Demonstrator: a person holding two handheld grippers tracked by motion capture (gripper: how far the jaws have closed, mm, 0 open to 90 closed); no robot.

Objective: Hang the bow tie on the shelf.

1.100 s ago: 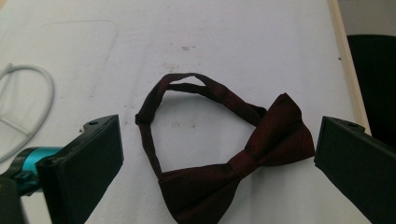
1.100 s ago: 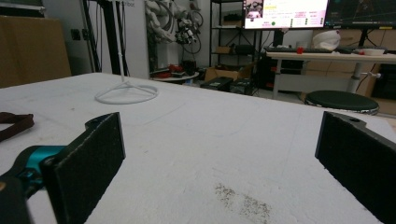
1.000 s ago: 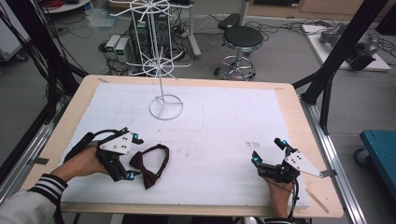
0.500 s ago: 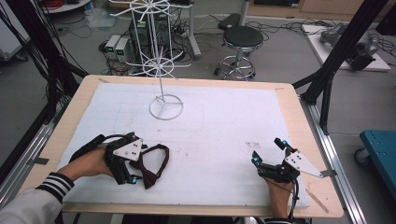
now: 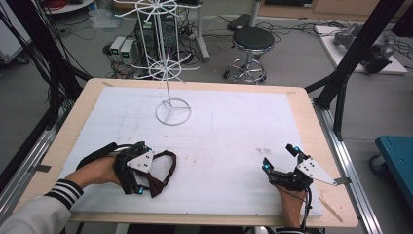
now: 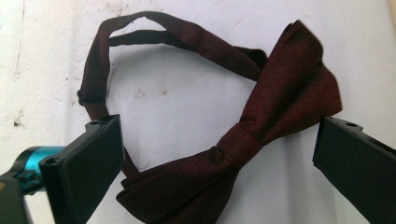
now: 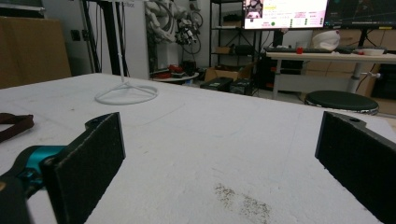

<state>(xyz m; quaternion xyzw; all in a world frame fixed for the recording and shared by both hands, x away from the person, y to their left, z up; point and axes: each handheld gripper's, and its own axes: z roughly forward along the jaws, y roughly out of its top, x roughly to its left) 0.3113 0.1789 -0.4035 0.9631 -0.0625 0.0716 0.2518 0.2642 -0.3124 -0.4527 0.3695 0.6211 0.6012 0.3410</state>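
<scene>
Jaws wide around bow tie (image 6: 243,140)

Black stool (image 5: 251,38) on grey floor (image 5: 302,53)

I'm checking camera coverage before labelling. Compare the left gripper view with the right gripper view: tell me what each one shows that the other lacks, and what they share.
Left gripper view alone: the whole dark maroon fabric bow tie with its centre knot and looped neck strap, lying flat between the left tool's open jaws.

Right gripper view alone: the white wire stand's ring base, the black round stool, the desk with monitors, and the right tool open over bare surface.

Shared: the white foam table cover, plus a sliver of the bow tie's strap at the right gripper view's left edge.
</scene>
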